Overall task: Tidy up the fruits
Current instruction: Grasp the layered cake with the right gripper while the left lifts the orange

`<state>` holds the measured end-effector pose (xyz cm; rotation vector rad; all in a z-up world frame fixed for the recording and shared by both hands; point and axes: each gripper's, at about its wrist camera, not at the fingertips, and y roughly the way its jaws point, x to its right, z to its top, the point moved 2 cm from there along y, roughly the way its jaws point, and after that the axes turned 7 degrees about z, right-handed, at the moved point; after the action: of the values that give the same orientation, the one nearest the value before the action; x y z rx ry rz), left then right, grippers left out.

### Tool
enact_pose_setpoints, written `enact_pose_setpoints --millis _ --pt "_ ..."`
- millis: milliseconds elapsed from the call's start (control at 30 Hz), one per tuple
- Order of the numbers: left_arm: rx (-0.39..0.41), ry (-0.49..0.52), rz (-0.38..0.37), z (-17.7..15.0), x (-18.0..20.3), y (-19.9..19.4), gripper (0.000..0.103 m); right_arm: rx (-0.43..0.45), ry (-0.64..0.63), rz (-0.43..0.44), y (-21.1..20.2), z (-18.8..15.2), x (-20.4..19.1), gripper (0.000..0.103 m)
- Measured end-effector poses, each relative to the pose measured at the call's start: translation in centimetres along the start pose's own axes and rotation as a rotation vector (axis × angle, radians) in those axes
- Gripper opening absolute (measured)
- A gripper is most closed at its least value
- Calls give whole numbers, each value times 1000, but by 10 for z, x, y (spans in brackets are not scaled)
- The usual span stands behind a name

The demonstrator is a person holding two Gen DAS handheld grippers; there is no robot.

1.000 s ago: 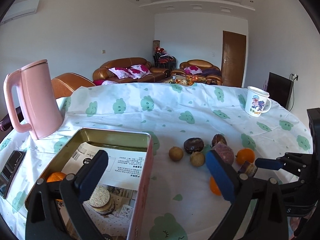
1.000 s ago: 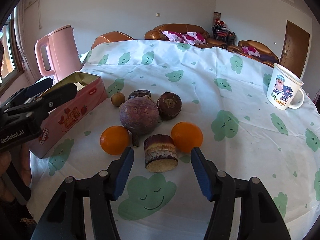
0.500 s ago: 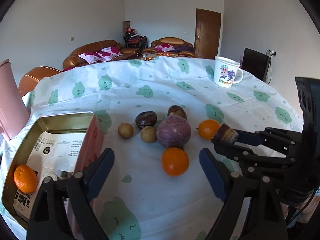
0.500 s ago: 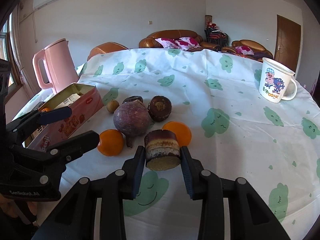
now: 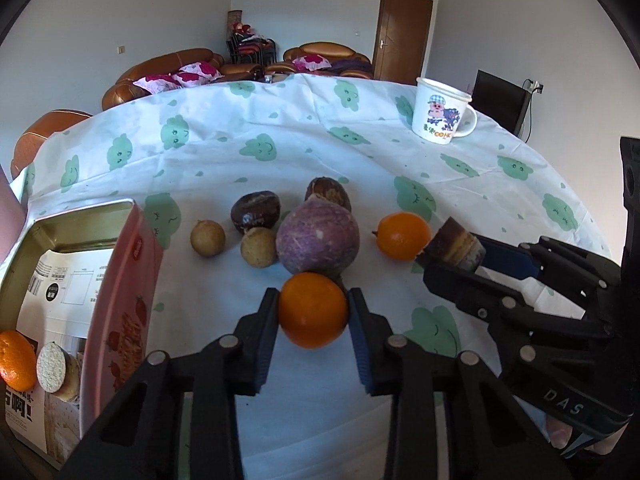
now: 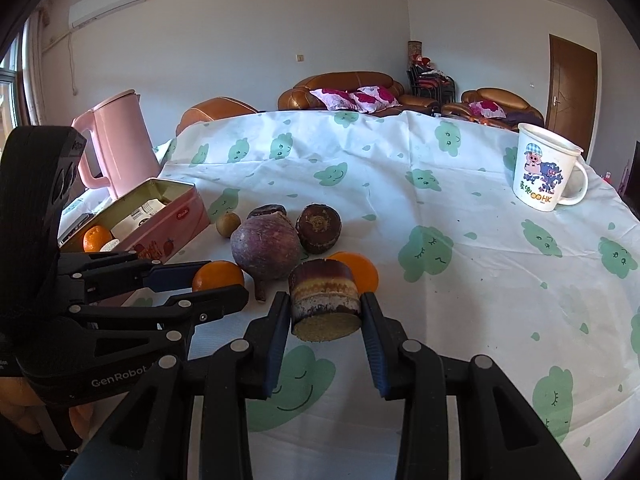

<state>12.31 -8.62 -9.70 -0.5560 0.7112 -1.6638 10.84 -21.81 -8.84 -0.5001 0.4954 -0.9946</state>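
Jaws of left gripper (image 5: pixel 313 312) clench round orange fruit (image 5: pixel 313 310), right gripper (image 6: pixel 325 312) clenches banded cylindrical cane stub (image 6: pixel 325 300); open pink tin (image 5: pixel 80 300) lies leftward, nearer left gripper.

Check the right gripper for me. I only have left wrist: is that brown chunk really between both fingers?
Observer: Yes. In right wrist the brown chunk sits squarely between both fingers of the right gripper, with the pads against its sides and its pale cut face toward the camera.
Operator: Good. My left gripper is shut on an orange. What's behind the tin? My frame cuts off there.
Observer: A pink kettle stands upright just behind the tin.
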Motion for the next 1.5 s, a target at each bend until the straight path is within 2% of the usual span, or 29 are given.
enact_pose_setpoints --millis 267,500,1500 --pt "128 -11 67 2 -5 -22 36 77 -32 12 -13 1 -6 37" --pt "199 -22 108 3 -9 -35 36 127 -45 22 -20 1 -7 37" --pt "368 -73 177 -5 -14 -67 36 264 -120 21 -46 -6 -20 37"
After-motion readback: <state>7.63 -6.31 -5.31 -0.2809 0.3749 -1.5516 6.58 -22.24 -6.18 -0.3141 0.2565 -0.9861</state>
